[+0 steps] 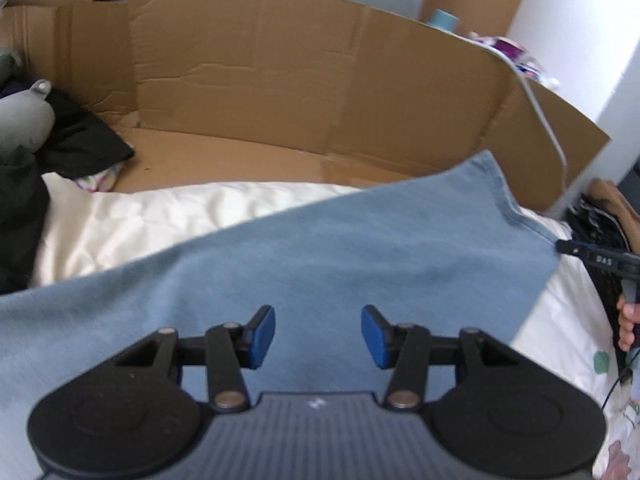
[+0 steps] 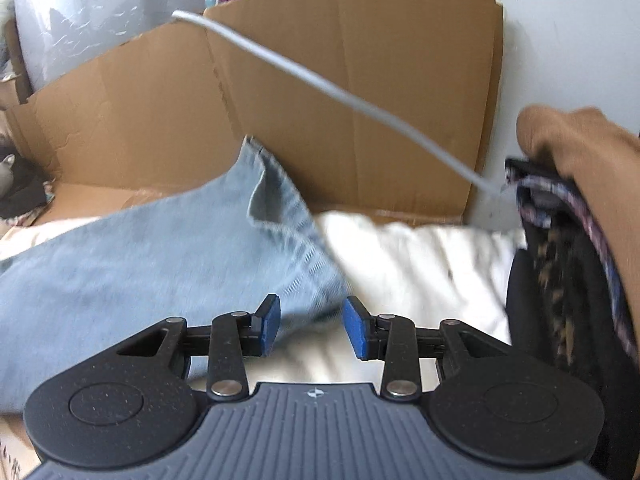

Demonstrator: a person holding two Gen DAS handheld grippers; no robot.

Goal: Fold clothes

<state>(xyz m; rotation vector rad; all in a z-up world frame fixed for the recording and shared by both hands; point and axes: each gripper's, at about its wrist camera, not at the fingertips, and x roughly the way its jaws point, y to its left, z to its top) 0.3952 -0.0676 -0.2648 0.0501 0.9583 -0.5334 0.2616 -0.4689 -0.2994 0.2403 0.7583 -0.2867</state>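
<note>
A light blue denim garment (image 1: 360, 252) lies spread flat across white bedding (image 1: 140, 224). My left gripper (image 1: 318, 336) hovers over the garment's near part, its blue pads apart and nothing between them. In the right wrist view the same denim (image 2: 160, 256) reaches in from the left, and its stitched hem (image 2: 280, 208) runs toward me. My right gripper (image 2: 312, 328) stands open over the garment's right edge, where denim meets the white bedding (image 2: 420, 256). No pad presses on the cloth. In the left wrist view, the right gripper's dark tip (image 1: 562, 246) shows at the garment's right corner.
A brown cardboard wall (image 1: 260, 80) rings the far side of the bed. A grey cable (image 2: 320, 84) slants across it. Dark clothes (image 1: 60, 136) are piled at the left. Part of a person in dark patterned cloth (image 2: 568, 248) fills the right side.
</note>
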